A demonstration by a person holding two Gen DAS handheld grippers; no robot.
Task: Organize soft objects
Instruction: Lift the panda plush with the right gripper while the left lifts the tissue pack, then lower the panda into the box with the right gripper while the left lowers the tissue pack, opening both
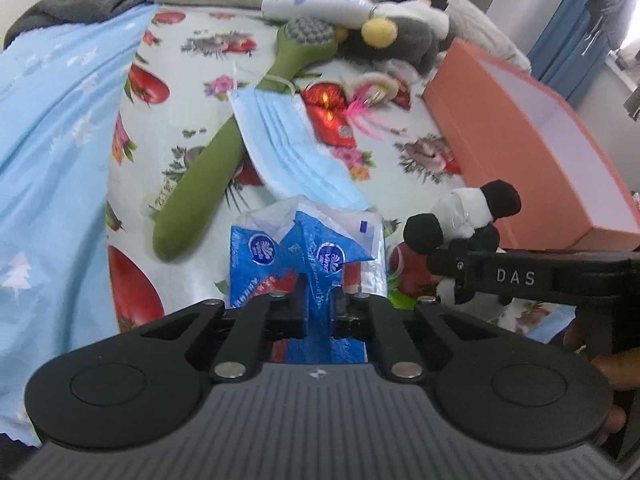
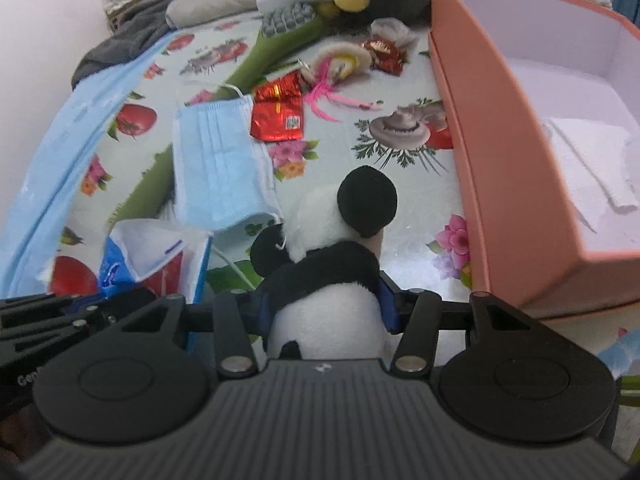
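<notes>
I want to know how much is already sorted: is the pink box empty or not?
Not empty. The pink box is open, and a white folded sheet lies on its floor; nothing else shows inside.

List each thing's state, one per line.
Left tool: shut on tissue pack.
Right tool: shut on panda.
Box: open, white paper inside.
Mask: flat, on massager.
Red wrapper: crumpled.
</notes>
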